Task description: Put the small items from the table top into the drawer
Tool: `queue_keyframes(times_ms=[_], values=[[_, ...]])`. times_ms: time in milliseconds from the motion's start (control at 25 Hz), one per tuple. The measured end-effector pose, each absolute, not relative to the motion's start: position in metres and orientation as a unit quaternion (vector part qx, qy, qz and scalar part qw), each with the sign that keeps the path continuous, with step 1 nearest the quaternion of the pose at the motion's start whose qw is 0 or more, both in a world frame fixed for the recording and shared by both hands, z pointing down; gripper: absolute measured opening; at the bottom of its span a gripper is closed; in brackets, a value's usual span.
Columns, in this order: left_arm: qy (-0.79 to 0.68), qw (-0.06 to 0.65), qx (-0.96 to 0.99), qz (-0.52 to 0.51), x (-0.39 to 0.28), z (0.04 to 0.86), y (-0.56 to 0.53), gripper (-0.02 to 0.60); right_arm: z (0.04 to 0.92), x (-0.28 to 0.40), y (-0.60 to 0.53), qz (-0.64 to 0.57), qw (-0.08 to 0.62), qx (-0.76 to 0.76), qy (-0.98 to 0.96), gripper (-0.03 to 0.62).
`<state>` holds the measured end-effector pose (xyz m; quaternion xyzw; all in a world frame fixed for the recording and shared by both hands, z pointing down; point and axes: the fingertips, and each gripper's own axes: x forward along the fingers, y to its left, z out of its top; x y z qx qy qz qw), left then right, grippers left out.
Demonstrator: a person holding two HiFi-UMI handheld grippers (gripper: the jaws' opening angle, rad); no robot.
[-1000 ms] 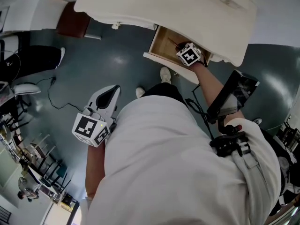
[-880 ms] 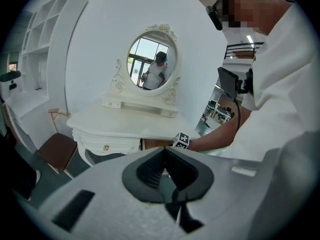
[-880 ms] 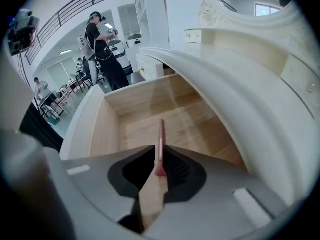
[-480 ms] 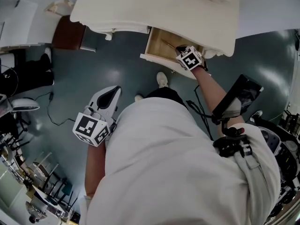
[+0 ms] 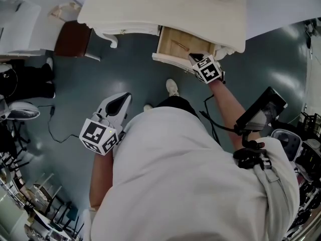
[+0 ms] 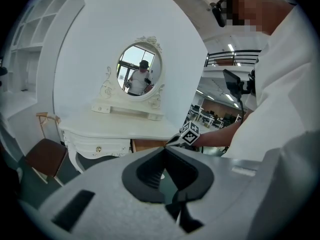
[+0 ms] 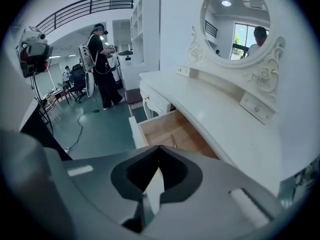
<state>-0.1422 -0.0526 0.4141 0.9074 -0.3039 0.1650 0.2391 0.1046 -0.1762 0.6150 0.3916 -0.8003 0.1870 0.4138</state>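
Observation:
The white dressing table (image 5: 165, 6) has its wooden drawer (image 5: 175, 41) pulled open; a thin dark item (image 5: 181, 45) lies inside. My right gripper (image 5: 196, 57) is at the drawer's front right corner, shut with nothing in it. In the right gripper view the closed tips (image 7: 159, 149) point at the open drawer (image 7: 170, 131) from just outside it. My left gripper (image 5: 122, 98) hangs low beside my body over the floor, shut and empty; its tips (image 6: 164, 149) face the table (image 6: 115, 129) from a distance. I see no small items on the table top.
A brown chair (image 5: 72, 39) stands left of the table. An oval mirror (image 7: 240, 29) rises at the table's back. A cable (image 5: 55, 127) trails over the grey-green floor. Another person (image 7: 100, 64) stands far off in the room.
My right gripper has drawn back out of the drawer to its front right corner. The left gripper has barely moved.

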Motion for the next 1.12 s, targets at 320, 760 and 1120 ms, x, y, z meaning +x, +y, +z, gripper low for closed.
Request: queue_keyframes(times_ms=[320, 760, 1120], values=[[-0.292, 0.234, 0.912, 0.167, -0.172, 0.428, -0.017, 0.002, 0.583, 0.058, -0.120, 0.174, 0.392, 0.384, -0.818, 0.000], [-0.268, 0.221, 0.922, 0.172, -0.196, 0.427, 0.040, 0.002, 0.541, -0.007, -0.026, 0.164, 0.376, 0.353, -0.841, 0.000], [-0.260, 0.215, 0.927, 0.165, -0.225, 0.424, 0.074, 0.002, 0.516, -0.057, 0.015, 0.143, 0.369, 0.343, -0.852, 0.000]])
